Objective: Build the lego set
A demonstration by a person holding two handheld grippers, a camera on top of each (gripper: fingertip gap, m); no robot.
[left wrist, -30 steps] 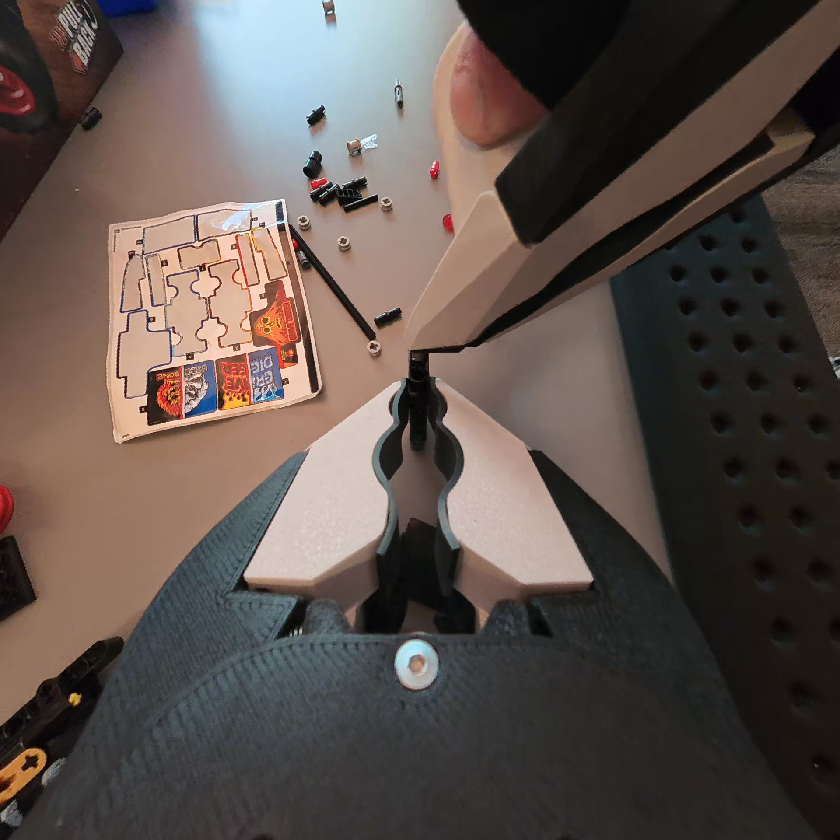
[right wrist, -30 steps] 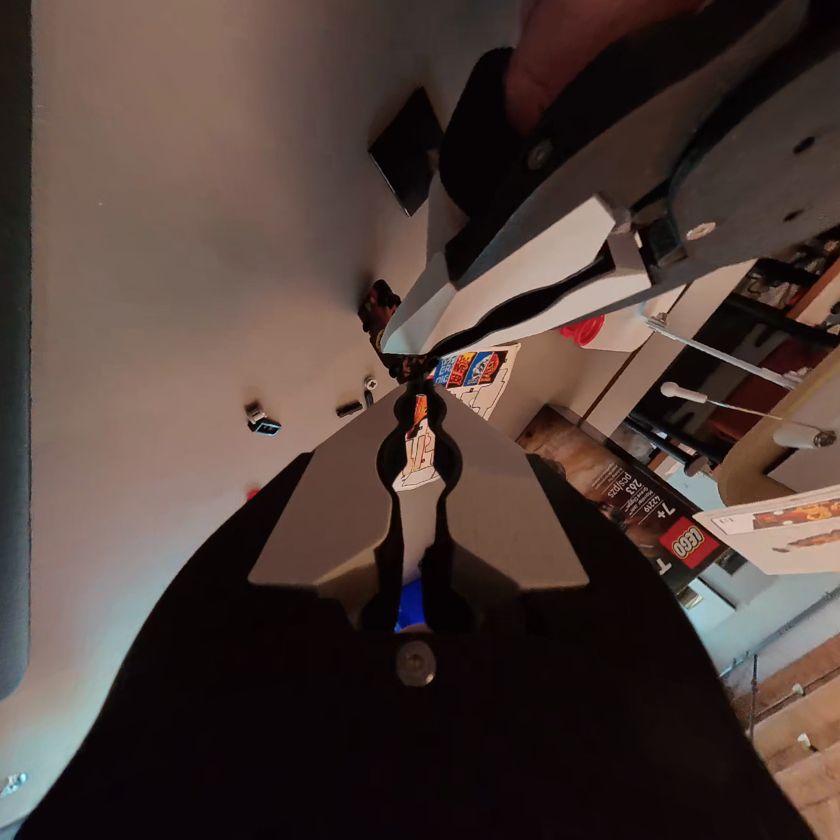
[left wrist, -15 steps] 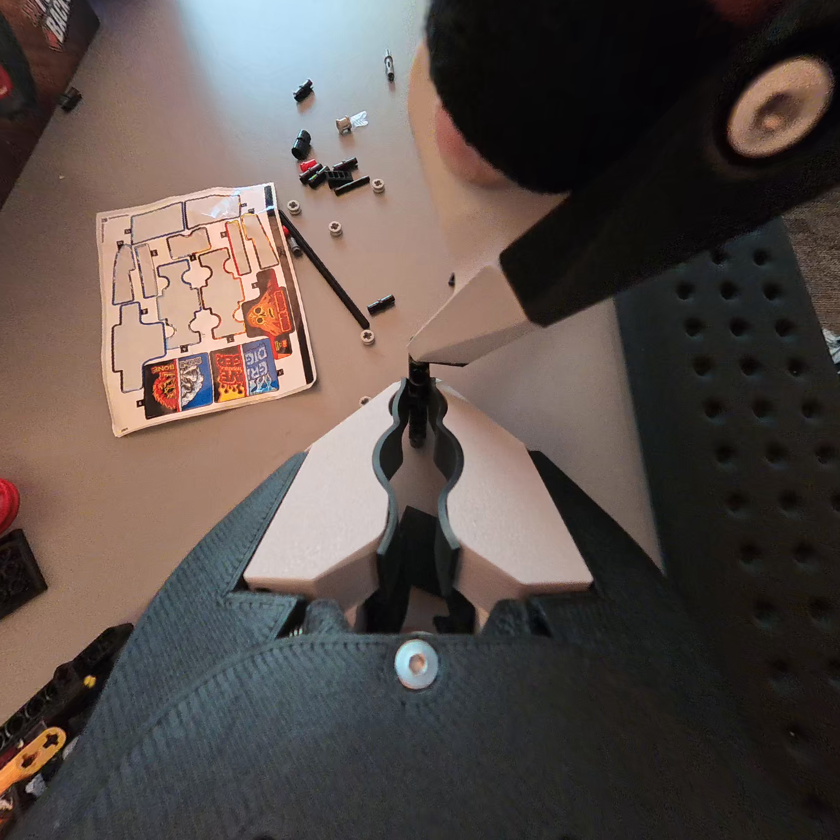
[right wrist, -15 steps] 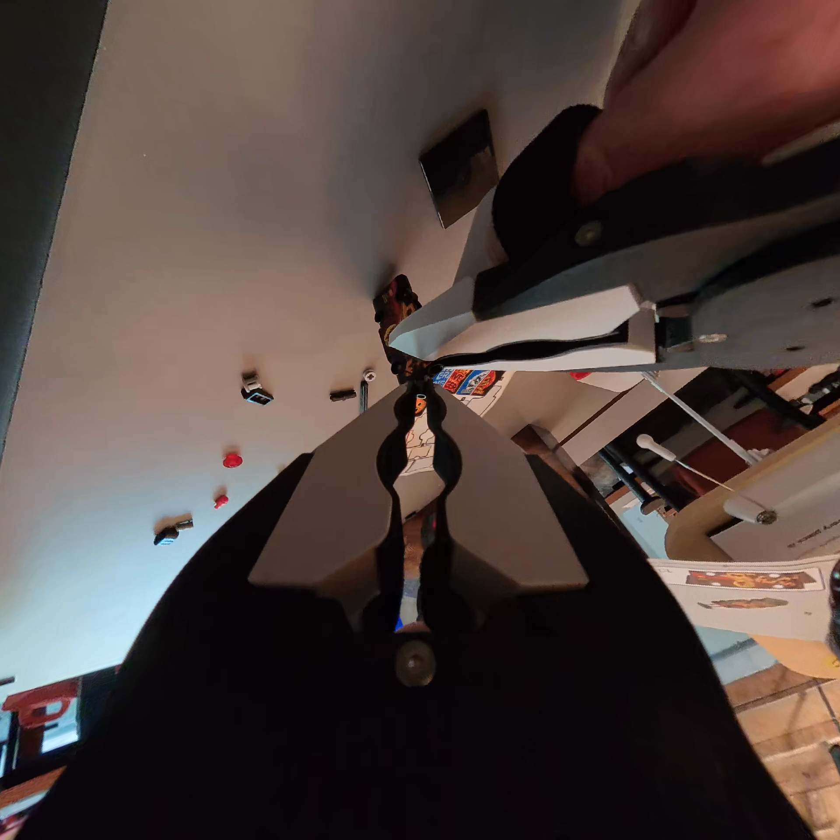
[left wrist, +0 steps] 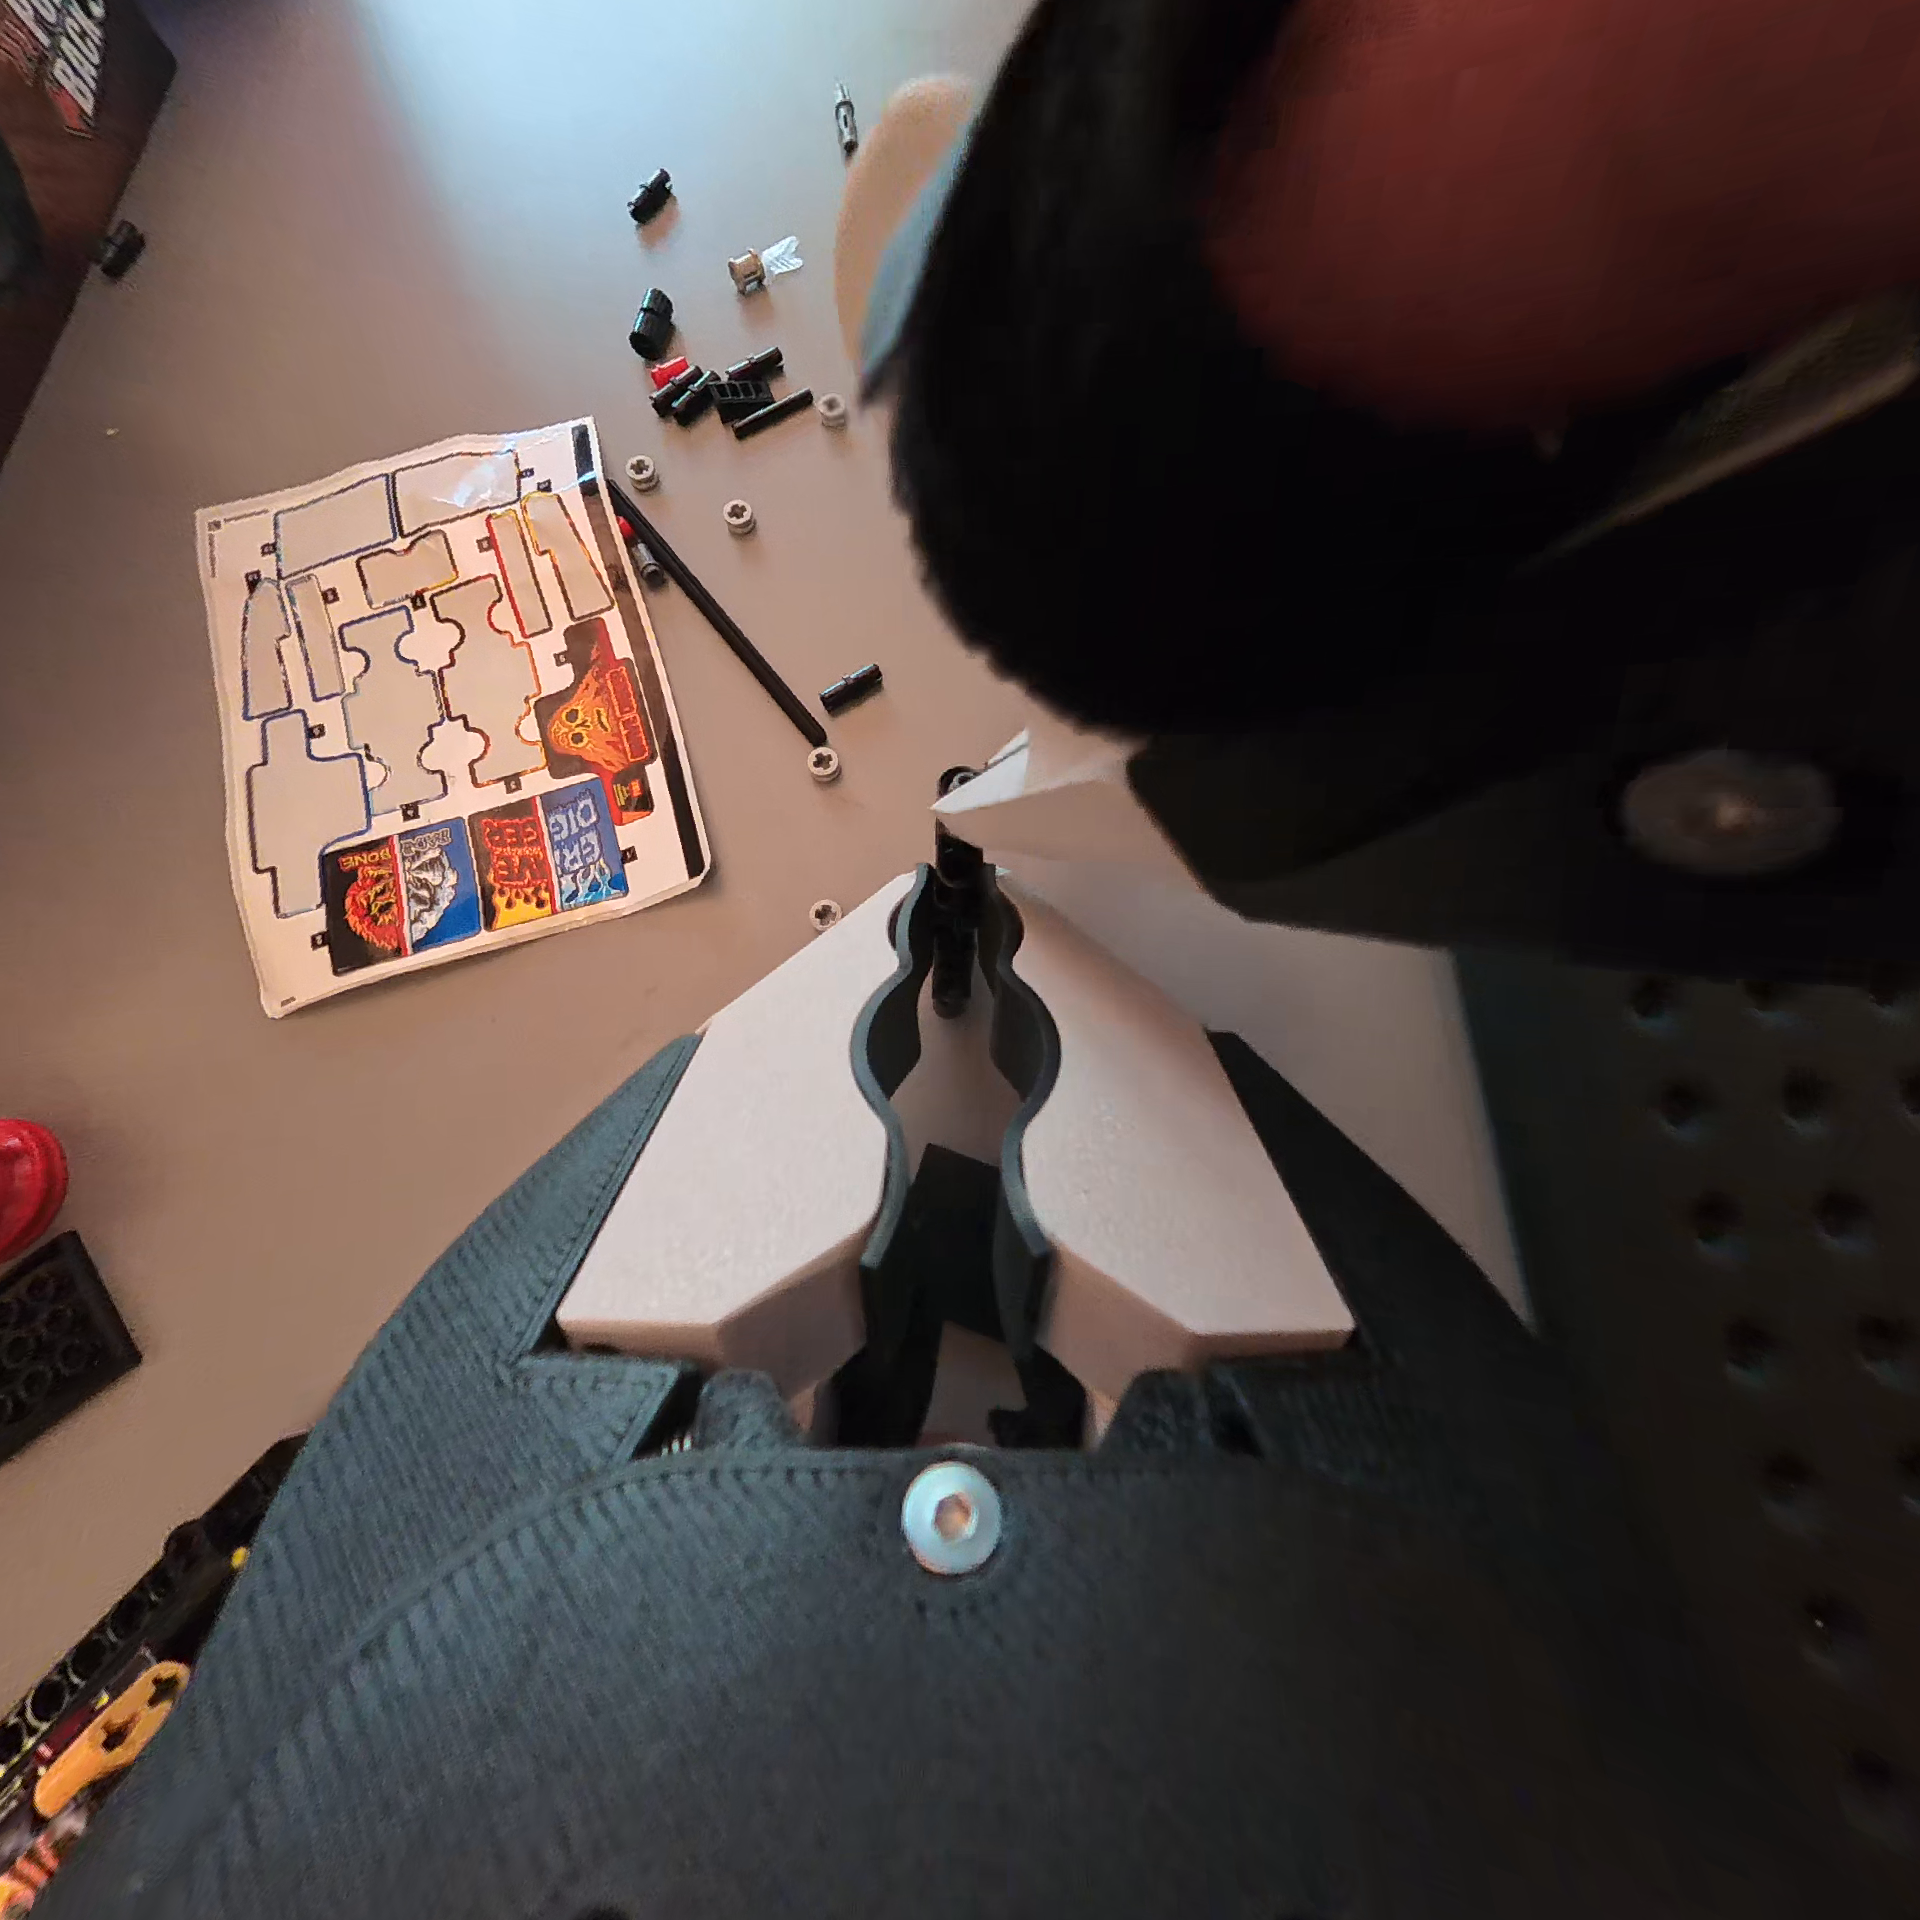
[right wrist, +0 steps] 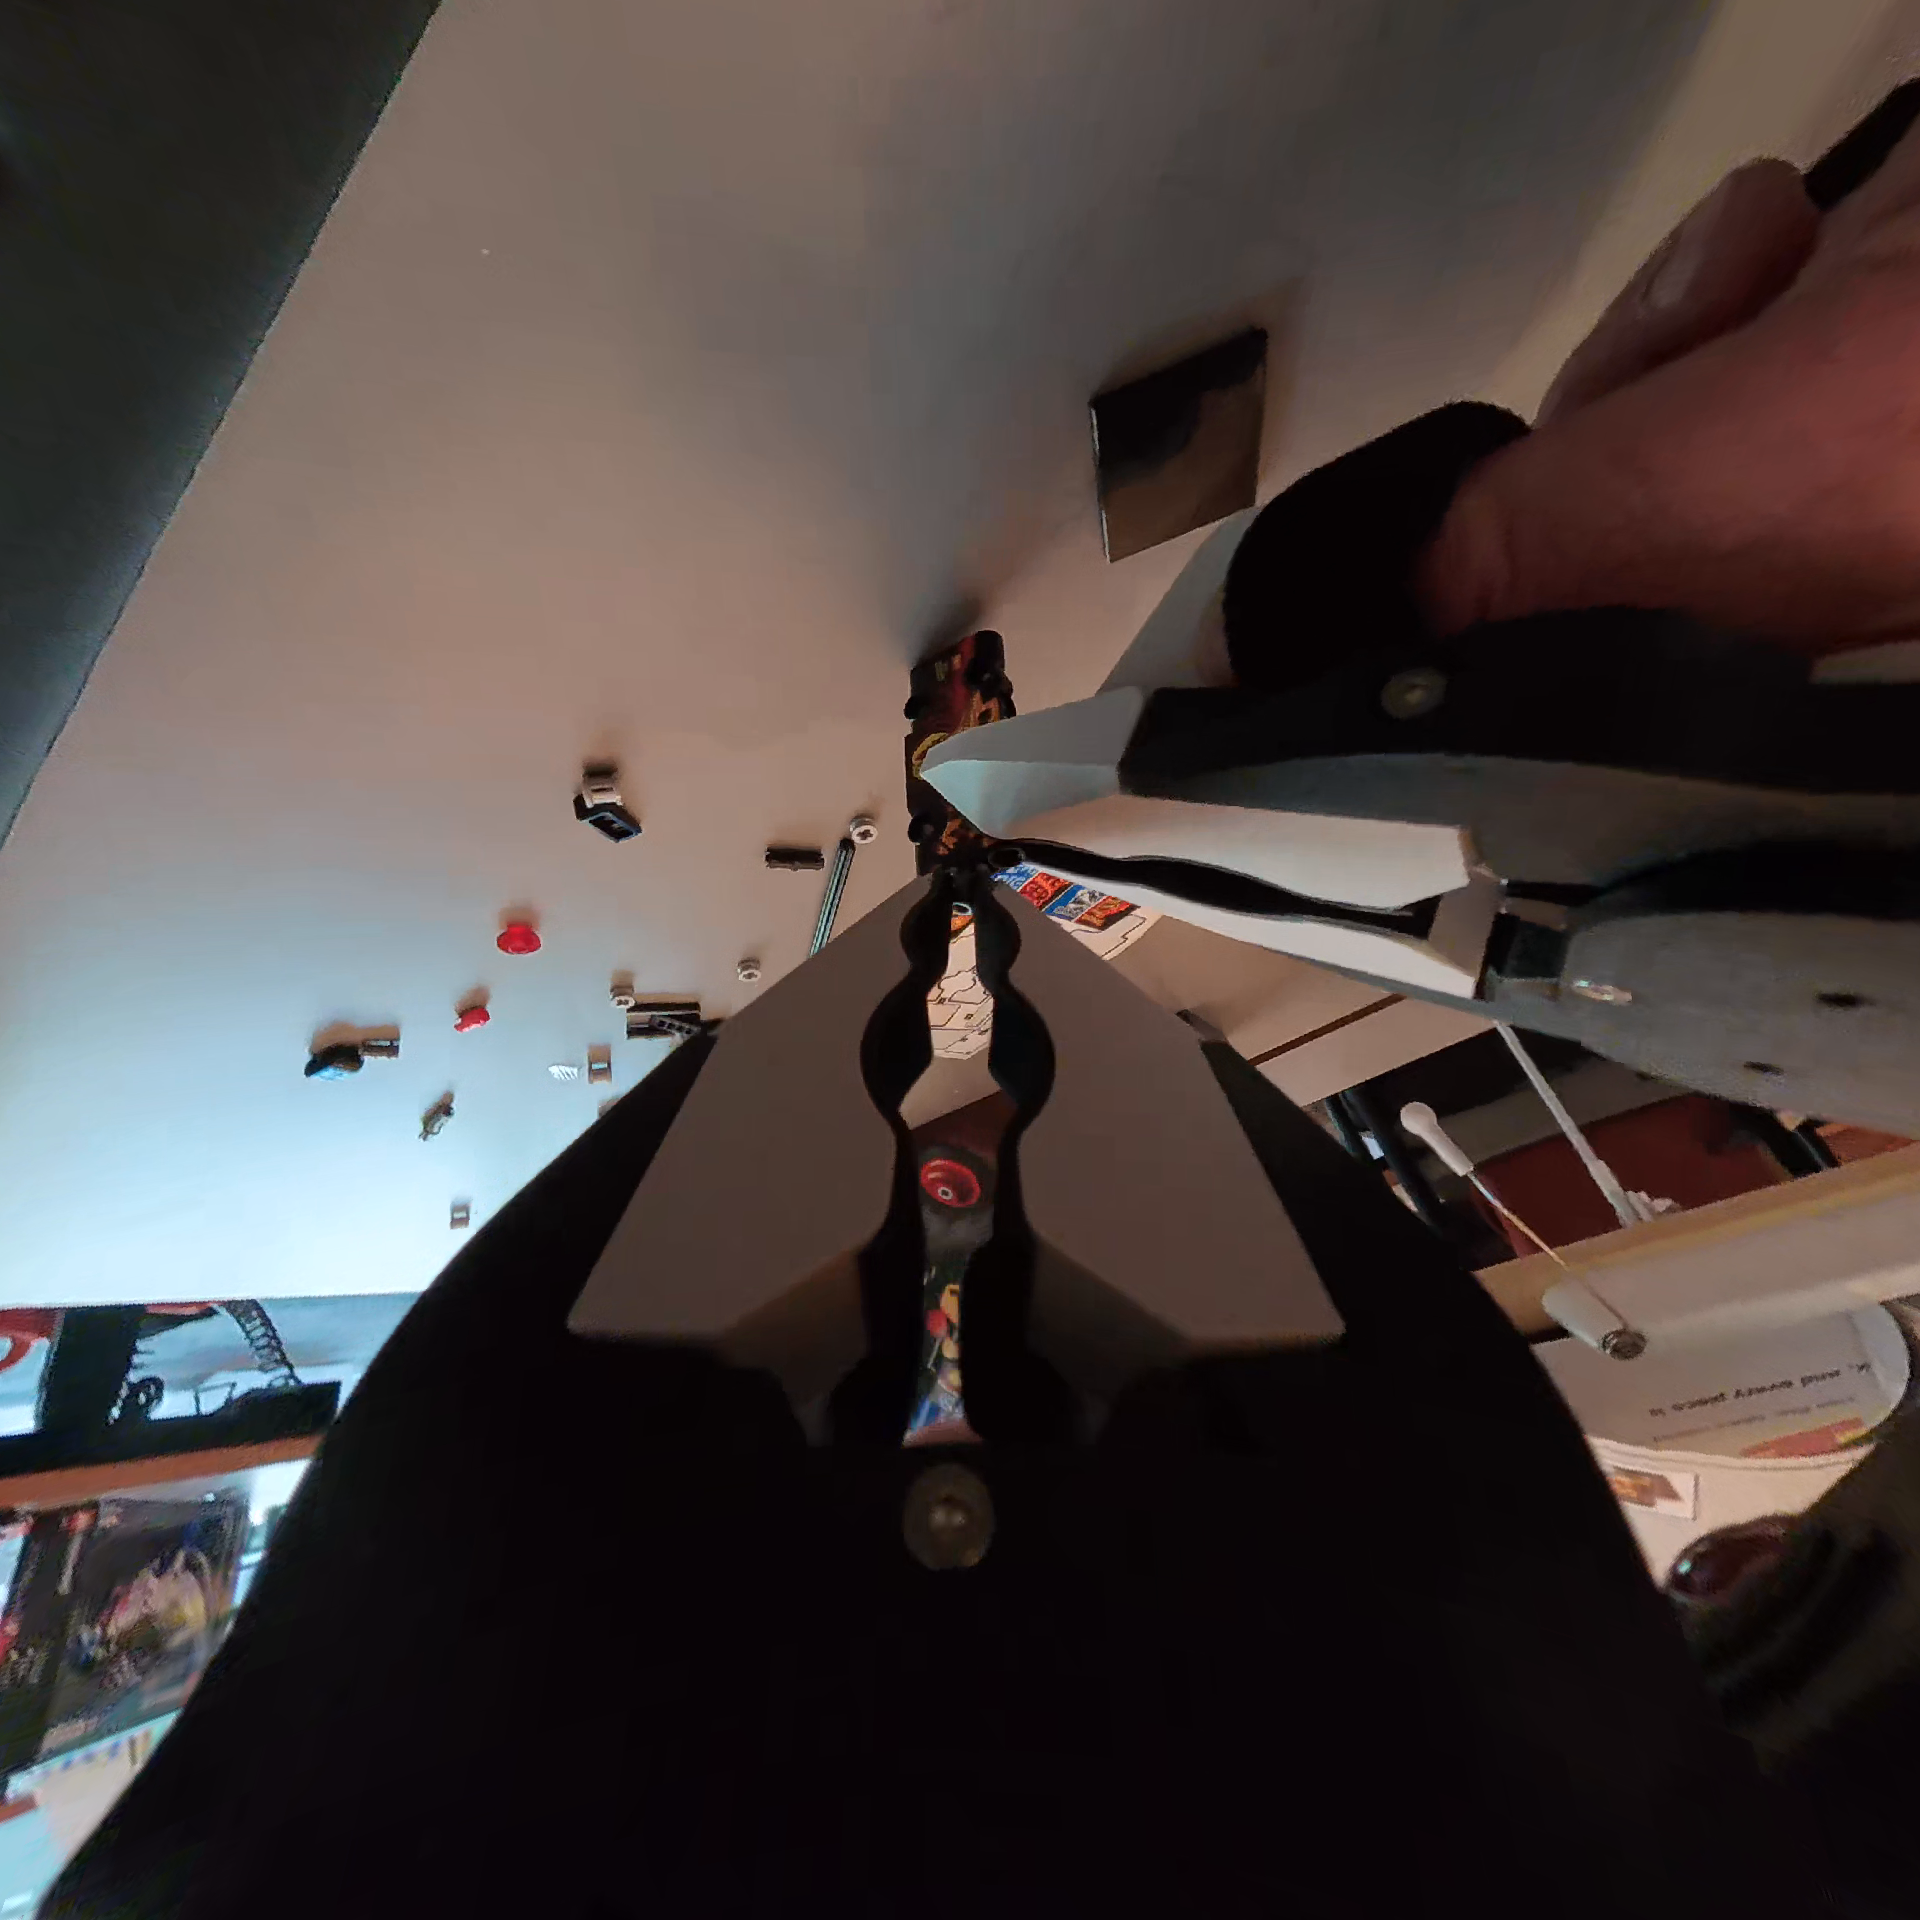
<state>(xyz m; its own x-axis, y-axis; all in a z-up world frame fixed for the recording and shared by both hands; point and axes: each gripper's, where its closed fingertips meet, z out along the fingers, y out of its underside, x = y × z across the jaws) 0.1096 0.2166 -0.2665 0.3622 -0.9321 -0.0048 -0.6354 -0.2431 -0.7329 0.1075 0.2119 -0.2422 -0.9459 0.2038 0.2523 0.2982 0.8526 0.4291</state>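
Lego pin being gripped by clenched left gripper above table, right gripper, grip unclear, now rolling over it, suggesting mid-air joining.

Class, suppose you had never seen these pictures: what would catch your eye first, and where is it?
First, the left gripper at the centre of its view, shut on a small black pin, with the right gripper tip meeting it from the upper right. Next, the colourful sticker sheet lying flat on the grey table, left of them.
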